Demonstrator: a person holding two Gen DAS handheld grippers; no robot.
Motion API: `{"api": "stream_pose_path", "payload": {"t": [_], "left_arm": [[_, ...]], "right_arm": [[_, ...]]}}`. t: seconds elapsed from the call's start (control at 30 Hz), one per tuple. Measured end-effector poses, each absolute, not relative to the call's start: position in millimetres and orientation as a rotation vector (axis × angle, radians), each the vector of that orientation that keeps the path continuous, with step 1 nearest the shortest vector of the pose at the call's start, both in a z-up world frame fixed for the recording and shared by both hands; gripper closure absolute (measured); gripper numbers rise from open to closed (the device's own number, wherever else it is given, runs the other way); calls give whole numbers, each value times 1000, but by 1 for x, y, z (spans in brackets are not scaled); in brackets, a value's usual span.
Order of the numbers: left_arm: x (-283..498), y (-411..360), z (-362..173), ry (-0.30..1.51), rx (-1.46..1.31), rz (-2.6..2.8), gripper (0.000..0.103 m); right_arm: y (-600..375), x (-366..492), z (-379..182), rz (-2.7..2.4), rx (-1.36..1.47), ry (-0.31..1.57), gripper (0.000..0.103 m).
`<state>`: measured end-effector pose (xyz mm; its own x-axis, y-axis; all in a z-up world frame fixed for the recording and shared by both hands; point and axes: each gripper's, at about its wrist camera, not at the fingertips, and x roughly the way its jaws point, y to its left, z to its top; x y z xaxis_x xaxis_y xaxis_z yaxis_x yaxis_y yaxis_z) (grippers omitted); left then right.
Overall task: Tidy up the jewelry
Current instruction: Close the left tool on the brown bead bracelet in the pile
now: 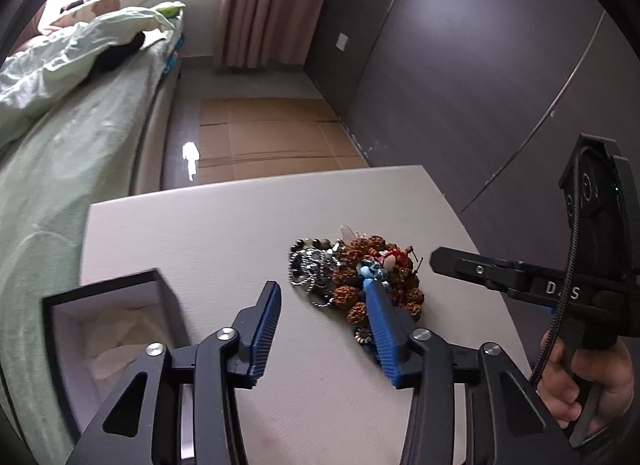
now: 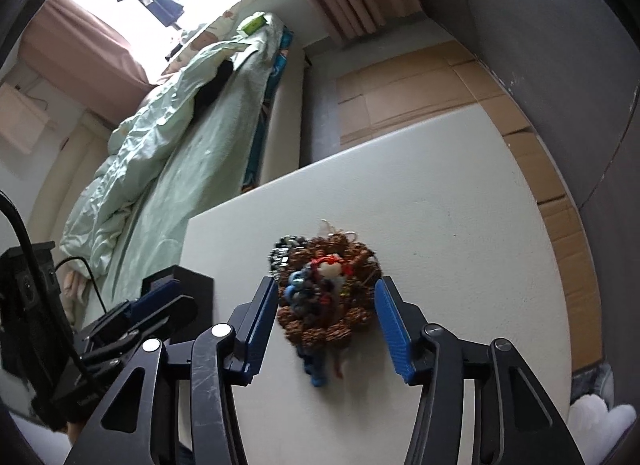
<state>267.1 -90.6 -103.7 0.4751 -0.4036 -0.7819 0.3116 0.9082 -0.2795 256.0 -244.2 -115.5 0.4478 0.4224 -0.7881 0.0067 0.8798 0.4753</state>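
Observation:
A tangled jewelry pile (image 1: 352,277) of brown seed beads, metal chains and red and blue pieces lies on the white table (image 1: 200,233). My left gripper (image 1: 320,285) is open just left of the pile, and its right finger (image 1: 384,329) overlaps the pile's near edge. To its left stands an open black box (image 1: 112,329) with white lining. My right gripper (image 2: 326,283) is open with the jewelry pile (image 2: 324,297) between its blue pads, which do not press on it. In the left wrist view the right gripper (image 1: 440,263) comes in from the right, held by a hand (image 1: 580,377).
A bed with a green quilt (image 1: 60,137) runs along the table's left side. Flattened cardboard (image 1: 272,137) covers the floor beyond the far edge. A dark wardrobe wall (image 1: 480,85) stands to the right. The left gripper (image 2: 172,293) and black box (image 2: 196,285) sit at the lower left.

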Motion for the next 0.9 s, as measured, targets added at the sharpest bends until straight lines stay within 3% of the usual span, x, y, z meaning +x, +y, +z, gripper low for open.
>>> {"api": "stream_pose_path", "payload": {"t": [0.27,0.37,0.77,0.9], "left_arm": [[282,-107,-129,1055,-80,-448,62],[287,-109,-140,1103,-109,-460,64],[297,-114,-156,1167,-197,-502,64],[298,-114,-159,1177,-222,-512,64]], "right_arm": [[-244,274,-134,277,451,1092,62],[-236,280,-136,306,442,1097,71],[-224,291,-145,295,366,1135,75],[-229,289,-148,305,376,1157,85]]}}
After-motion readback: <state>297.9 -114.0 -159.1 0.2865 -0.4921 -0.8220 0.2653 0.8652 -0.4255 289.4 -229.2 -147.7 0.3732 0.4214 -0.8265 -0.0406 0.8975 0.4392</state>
